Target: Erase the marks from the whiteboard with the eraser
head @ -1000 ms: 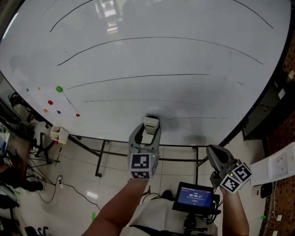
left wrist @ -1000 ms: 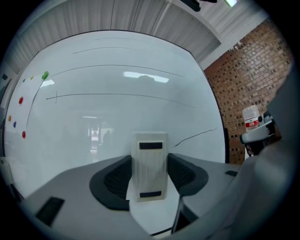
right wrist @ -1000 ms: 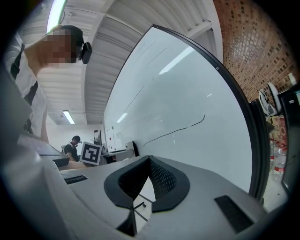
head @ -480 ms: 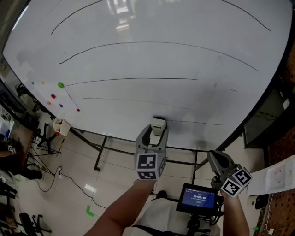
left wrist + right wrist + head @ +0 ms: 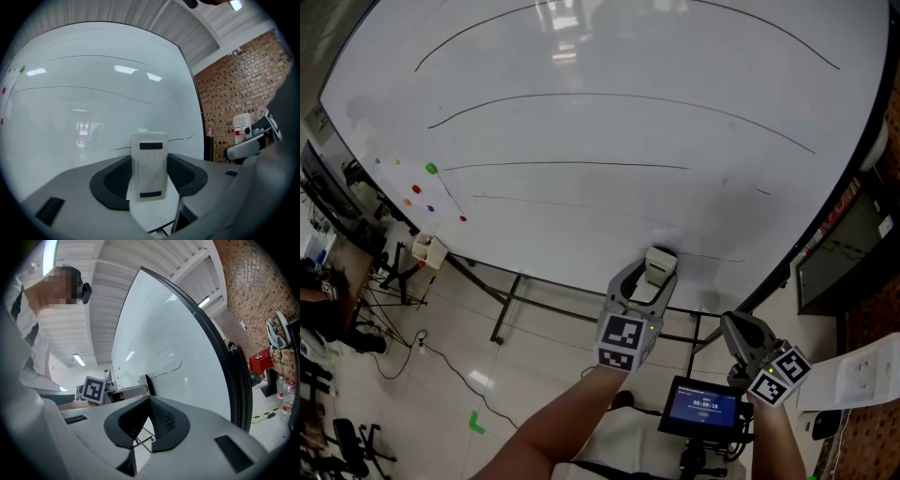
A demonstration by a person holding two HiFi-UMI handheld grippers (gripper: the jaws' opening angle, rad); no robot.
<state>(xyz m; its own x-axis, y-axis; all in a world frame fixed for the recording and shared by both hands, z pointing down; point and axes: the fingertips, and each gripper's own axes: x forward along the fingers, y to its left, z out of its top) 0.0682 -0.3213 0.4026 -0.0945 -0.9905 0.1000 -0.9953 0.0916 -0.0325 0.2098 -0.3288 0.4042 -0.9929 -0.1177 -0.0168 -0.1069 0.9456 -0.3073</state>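
Note:
The whiteboard (image 5: pixel 609 122) fills the head view, with several long thin black lines (image 5: pixel 581 98) curving across it. A white eraser (image 5: pixel 661 263) is pressed to the board's lower edge, at the left end of a short black line (image 5: pixel 712 257). My left gripper (image 5: pixel 651 274) is shut on the eraser. In the left gripper view the eraser (image 5: pixel 149 171) stands upright between the jaws, against the whiteboard (image 5: pixel 93 89). Lower right, away from the board, my right gripper (image 5: pixel 734 325) is shut with nothing in it. Its fingertips (image 5: pixel 149 401) meet in the right gripper view.
Small coloured magnets (image 5: pixel 430 169) dot the board's left side. A little white box (image 5: pixel 428 250) hangs below them. The stand's dark bars (image 5: pixel 514 302) run under the board. A small lit screen (image 5: pixel 703 407) sits at my chest. A brick wall (image 5: pixel 234 93) lies to the right.
My left gripper has carried the eraser rightward along the board's bottom, and the lowest short line now starts farther right. The right gripper has barely moved.

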